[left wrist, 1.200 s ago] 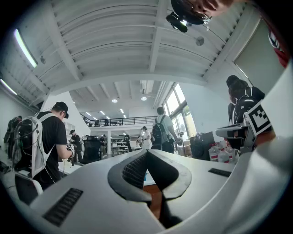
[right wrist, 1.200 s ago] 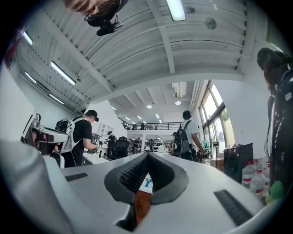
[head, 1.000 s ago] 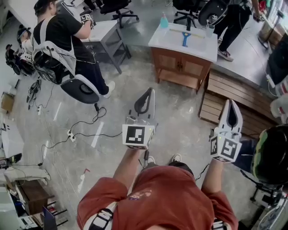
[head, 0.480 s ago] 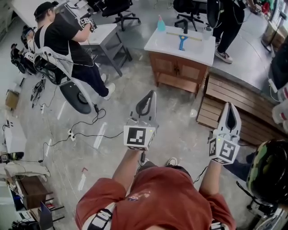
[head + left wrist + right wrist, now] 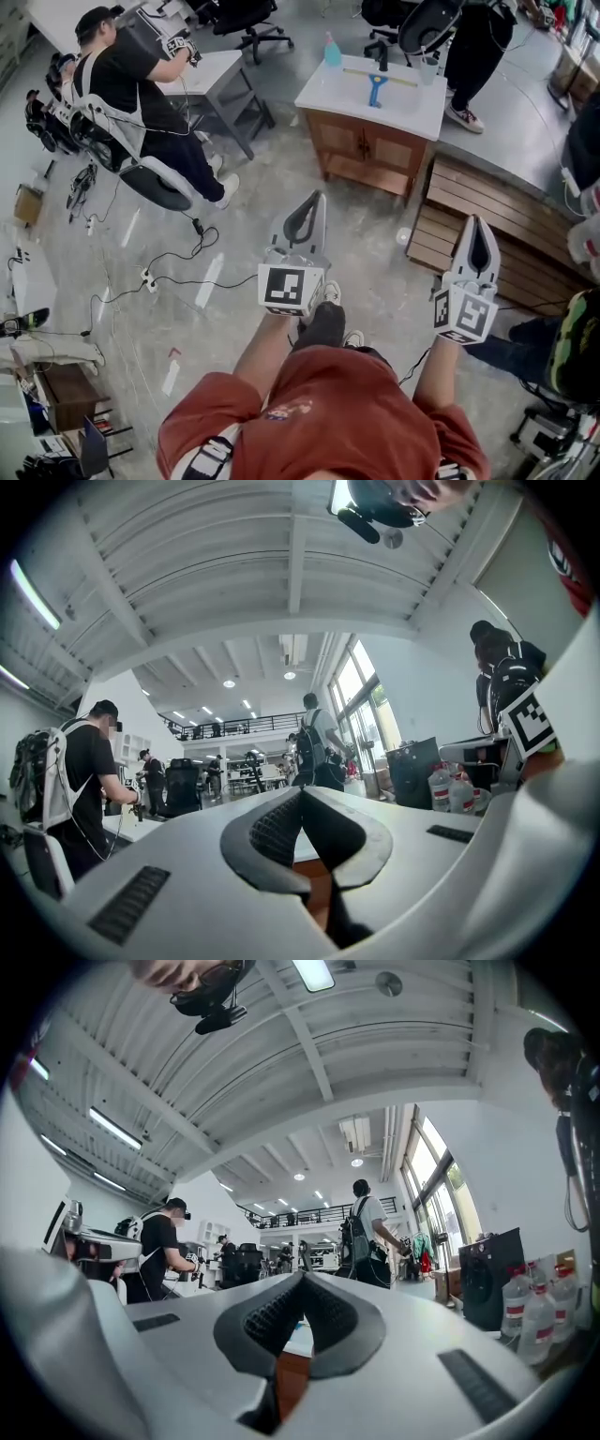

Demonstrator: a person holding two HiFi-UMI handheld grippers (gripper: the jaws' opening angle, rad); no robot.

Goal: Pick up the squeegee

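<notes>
Squeegee [image 5: 376,87] on counter [image 5: 322,95], open floor [image 5: 367,236] in frnt.

surface: white counter [image 5: 412,105] on wooden cabinet [image 5: 370,150] | on it — blue squeegee [image 5: 375,89], blue bottle [image 5: 332,52], clear cup [image 5: 428,67]

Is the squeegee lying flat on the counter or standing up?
Lying flat. The squeegee rests on the white countertop, its blue handle pointing toward the camera, blade crosswise behind it.
</notes>
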